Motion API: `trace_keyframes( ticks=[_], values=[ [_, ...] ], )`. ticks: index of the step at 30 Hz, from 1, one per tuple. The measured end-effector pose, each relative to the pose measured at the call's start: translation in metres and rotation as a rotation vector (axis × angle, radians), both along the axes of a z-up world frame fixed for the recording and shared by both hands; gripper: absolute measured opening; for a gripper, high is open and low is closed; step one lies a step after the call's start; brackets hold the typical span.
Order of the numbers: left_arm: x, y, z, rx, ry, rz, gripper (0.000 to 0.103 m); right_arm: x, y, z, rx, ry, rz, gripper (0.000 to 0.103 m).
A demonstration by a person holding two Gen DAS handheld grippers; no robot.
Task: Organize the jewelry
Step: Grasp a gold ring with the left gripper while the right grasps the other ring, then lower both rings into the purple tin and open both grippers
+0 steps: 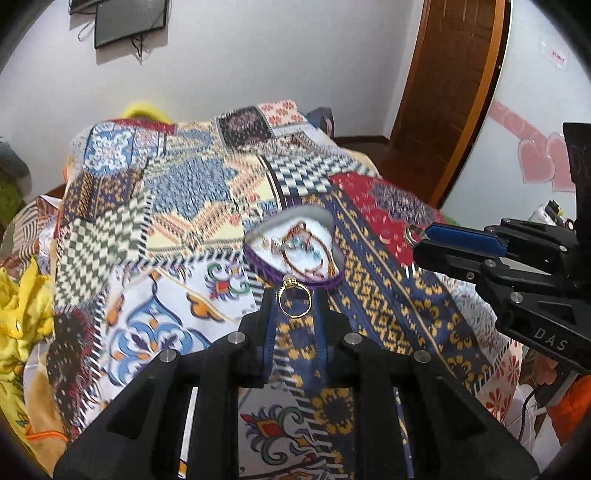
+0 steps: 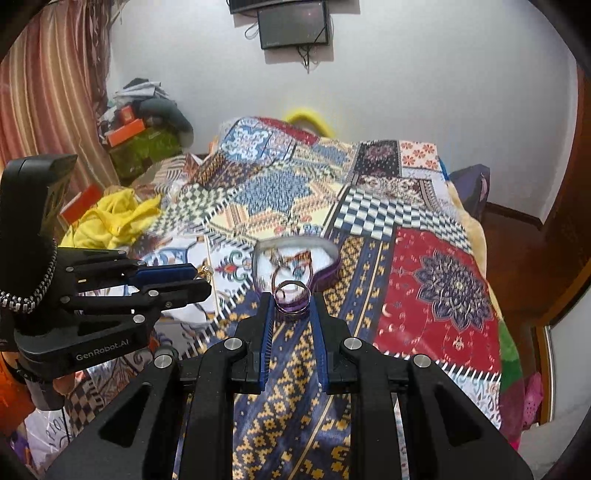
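Note:
My left gripper (image 1: pixel 294 301) is shut on a gold ring (image 1: pixel 294 300) with a small stone on top, held just in front of a heart-shaped purple jewelry box (image 1: pixel 295 247). The box is lined white and holds several pieces of jewelry. My right gripper (image 2: pixel 291 304) is shut on a wide silver ring (image 2: pixel 291 297), also held above the bed just in front of the box (image 2: pixel 295 264). The right gripper shows at the right of the left wrist view (image 1: pixel 415 238). The left gripper shows at the left of the right wrist view (image 2: pixel 207 275).
The box sits on a bed with a patchwork blanket (image 2: pixel 424 280). Yellow cloth (image 2: pixel 110 218) and clutter lie at the bed's left. A wooden door (image 1: pixel 450 85) stands at the right, a screen (image 2: pixel 293 24) hangs on the far wall.

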State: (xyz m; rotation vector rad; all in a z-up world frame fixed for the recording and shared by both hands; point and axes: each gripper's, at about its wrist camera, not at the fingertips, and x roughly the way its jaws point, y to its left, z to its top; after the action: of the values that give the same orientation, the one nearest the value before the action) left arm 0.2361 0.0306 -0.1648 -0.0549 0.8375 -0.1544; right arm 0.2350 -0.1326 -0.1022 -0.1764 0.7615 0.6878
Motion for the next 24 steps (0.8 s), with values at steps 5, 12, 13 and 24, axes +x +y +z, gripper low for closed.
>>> trace_keyframes(
  ticks=[5, 12, 13, 24],
  values=[
    [0.007, 0.004, 0.013, -0.013, -0.040, -0.004, 0.018, 0.007, 0.002, 0.009, 0.036, -0.021, -0.005, 0.018],
    [0.022, 0.002, 0.015, -0.006, -0.059, -0.018, 0.018, 0.023, 0.008, 0.007, 0.056, -0.021, -0.010, 0.018],
    [0.025, 0.002, 0.013, -0.008, -0.055, -0.019, 0.018, 0.026, 0.010, 0.005, 0.055, -0.017, -0.011, 0.018],
    [0.059, 0.005, -0.022, -0.064, 0.033, -0.041, 0.018, 0.060, 0.026, -0.025, 0.018, 0.065, -0.006, 0.018]
  ],
)
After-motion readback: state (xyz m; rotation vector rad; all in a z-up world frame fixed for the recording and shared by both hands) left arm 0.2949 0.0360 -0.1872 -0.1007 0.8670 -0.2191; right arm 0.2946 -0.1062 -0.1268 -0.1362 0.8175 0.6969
